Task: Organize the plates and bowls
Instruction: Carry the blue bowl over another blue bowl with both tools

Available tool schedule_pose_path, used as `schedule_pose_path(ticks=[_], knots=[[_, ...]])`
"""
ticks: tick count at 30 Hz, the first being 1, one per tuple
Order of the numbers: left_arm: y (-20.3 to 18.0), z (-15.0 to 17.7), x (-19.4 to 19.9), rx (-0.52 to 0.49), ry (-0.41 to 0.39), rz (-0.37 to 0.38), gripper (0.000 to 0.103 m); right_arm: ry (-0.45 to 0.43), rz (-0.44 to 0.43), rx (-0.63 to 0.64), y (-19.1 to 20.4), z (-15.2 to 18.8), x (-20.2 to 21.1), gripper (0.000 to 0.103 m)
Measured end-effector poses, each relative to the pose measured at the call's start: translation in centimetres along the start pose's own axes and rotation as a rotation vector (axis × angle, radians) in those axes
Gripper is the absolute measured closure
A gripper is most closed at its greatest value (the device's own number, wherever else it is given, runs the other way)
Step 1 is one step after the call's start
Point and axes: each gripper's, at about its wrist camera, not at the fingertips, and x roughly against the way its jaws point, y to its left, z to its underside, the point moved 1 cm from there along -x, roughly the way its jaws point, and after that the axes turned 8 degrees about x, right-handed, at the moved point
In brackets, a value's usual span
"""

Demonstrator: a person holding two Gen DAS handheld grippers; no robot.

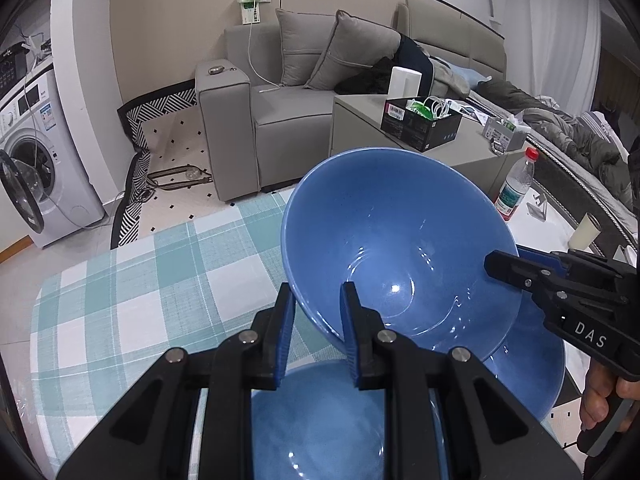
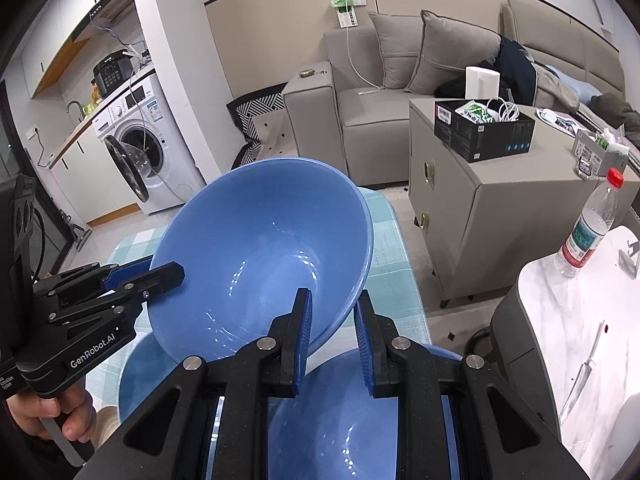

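Note:
A large blue bowl [image 1: 400, 240] [image 2: 260, 240] hangs tilted above the green checked tablecloth [image 1: 140, 280], held by its rim from two sides. My left gripper [image 1: 318, 332] is shut on the near rim in the left wrist view, and it shows at the left in the right wrist view [image 2: 164, 274]. My right gripper [image 2: 334, 334] is shut on the opposite rim, and it shows at the right [image 1: 500, 266]. Below the bowl lie more blue dishes: one under my left gripper [image 1: 320, 420] and one further right [image 1: 536, 372] [image 2: 340, 420].
A water bottle [image 1: 516, 184] [image 2: 588, 224] stands on a white marble table [image 2: 580, 320], which also bears a knife [image 2: 580, 376]. A grey cabinet [image 2: 480, 200] carries a black box. A sofa [image 1: 280, 92] and a washing machine [image 1: 36, 152] stand beyond the table.

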Motion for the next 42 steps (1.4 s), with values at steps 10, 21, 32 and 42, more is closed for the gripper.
schedule_pose_path(ticks=[10,21,32,42], knots=[[0.6,1.0,3.2,0.003,-0.04,-0.014,0.082,-0.051,-0.017,0.015,2.0,0.6,3.0,0.081],[1.3,2.8,6.1,0.016,-0.071,-0.033,0.082,-0.086,-0.045,0.033,4.5,2.0,5.4,0.081],[2.1,5.0,7.5,0.026,-0.072,-0.042,0.082,-0.101,-0.074,0.042,6.1,3.9,6.8,0.081],[2.7,6.2,8.2,0.038,-0.076,-0.057,0.082,-0.109,-0.095,0.052,7.2,5.2,7.2,0.081]])
